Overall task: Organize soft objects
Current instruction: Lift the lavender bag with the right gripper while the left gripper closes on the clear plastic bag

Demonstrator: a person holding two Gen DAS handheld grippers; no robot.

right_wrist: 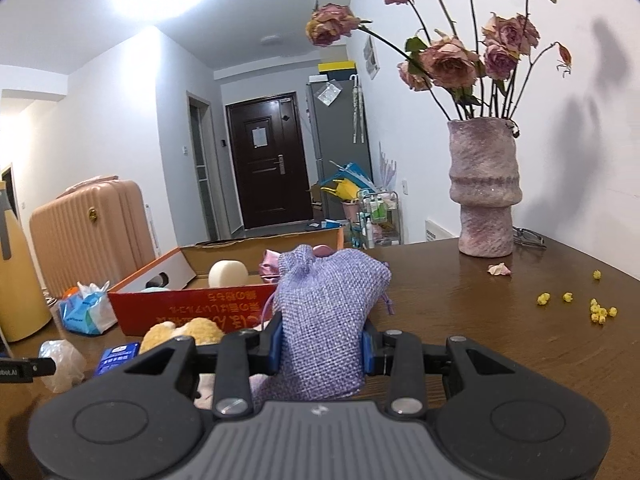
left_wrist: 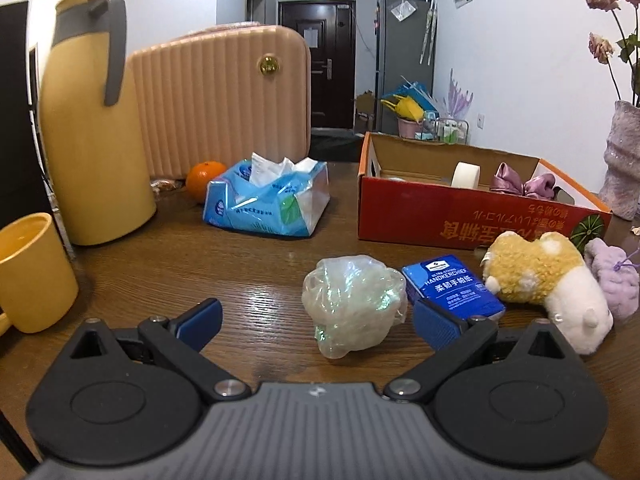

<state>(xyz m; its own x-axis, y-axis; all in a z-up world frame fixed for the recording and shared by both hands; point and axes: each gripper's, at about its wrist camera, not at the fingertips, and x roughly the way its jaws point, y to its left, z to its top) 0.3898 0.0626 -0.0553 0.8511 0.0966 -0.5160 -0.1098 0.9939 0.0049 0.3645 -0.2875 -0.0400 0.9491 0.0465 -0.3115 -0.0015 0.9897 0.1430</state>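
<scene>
right tongs (right_wrist: 320,350): closed on the pouch (right_wrist: 326,312); blue pads press its lower half from both sides, neck and drawstring standing up above the jaws.
left tongs (left_wrist: 318,320): wide, nothing between the pads under pressure; the wad (left_wrist: 354,304) of clear film lies on the table (left_wrist: 240,256) inside the gap, nearer the right-hand pad.
pouch, place: at the near front of the box (right_wrist: 192,308), not yet over its rim.
box: red carton, open top, just behind the loose things; already holds a tape roll (left_wrist: 466,175) and a pink bow (left_wrist: 520,184).
still loose: wad, tissue pack (left_wrist: 452,286), plush (left_wrist: 548,280), all in front of the box.
step in hand (judged): carry pouch into box; left tongs lining up on the wad.
doing it well, right: clear the carton's front wall before letting go, release over bare floor of the box, not on the bow; the grip is low, so the top may flop.
doing it well, left: centre the wad between the pads before closing; film is springy and may squirt sideways; keep the right-hand pad off the tissue pack just beside it.
left view only: jug (left_wrist: 88,120), mug (left_wrist: 32,272), orange (left_wrist: 204,180), wad's place in the jaws.
right view only: grip on pouch, vase (right_wrist: 484,188), yellow crumbs (right_wrist: 596,308) and a petal (right_wrist: 499,269) on the table's far side.
</scene>
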